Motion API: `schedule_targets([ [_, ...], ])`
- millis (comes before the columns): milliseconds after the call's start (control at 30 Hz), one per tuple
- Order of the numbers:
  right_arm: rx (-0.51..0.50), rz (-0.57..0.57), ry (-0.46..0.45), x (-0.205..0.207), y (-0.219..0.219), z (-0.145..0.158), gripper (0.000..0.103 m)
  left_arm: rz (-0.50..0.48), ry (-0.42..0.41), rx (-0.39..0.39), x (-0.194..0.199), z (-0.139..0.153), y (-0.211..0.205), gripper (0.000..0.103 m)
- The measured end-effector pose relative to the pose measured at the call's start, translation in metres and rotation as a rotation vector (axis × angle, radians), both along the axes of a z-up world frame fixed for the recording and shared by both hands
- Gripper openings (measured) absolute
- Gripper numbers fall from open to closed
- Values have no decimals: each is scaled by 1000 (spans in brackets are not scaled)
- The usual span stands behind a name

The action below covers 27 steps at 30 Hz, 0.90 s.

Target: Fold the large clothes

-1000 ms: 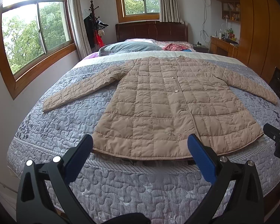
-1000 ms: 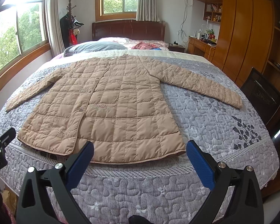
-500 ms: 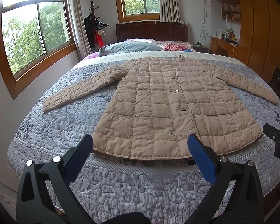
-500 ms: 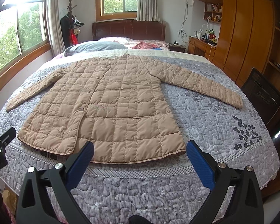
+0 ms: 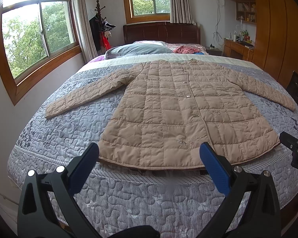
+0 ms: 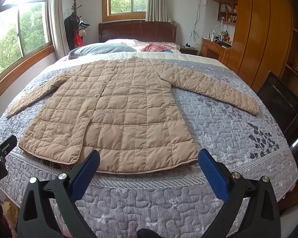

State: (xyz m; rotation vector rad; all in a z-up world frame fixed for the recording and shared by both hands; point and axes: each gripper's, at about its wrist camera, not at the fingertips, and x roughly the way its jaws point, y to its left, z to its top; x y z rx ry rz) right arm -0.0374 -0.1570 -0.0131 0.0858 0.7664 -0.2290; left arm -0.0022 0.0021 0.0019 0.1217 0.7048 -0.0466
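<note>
Lying flat and buttoned on the quilted bed [image 5: 55, 138], sleeves spread, the tan quilted coat [image 5: 174, 117] shows no readable label. White letters on the right gripper's [image 6: 149, 162] body, seen from the left wrist, are too cropped to read, perhaps "DA". The left gripper [image 5: 149, 156] and right both hang before the hem, jaws spread wide, holding nothing.

A matt tan coat [image 5: 174, 115] of puffy, square-stitched cloth lies on a grey quilted bedspread [image 5: 69, 123] with a swirled, bumpy stitch. At twelve o'clock, a glossy dark wood headboard [image 5: 161, 32]; at two o'clock, polished orange wood cupboards [image 6: 258, 31].
</note>
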Motion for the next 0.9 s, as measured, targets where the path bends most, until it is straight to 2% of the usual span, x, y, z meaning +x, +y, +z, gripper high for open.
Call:
schedule_targets([
  [900, 4, 4, 6, 1, 1, -3, 99, -1, 5, 1, 2, -6, 0, 100],
])
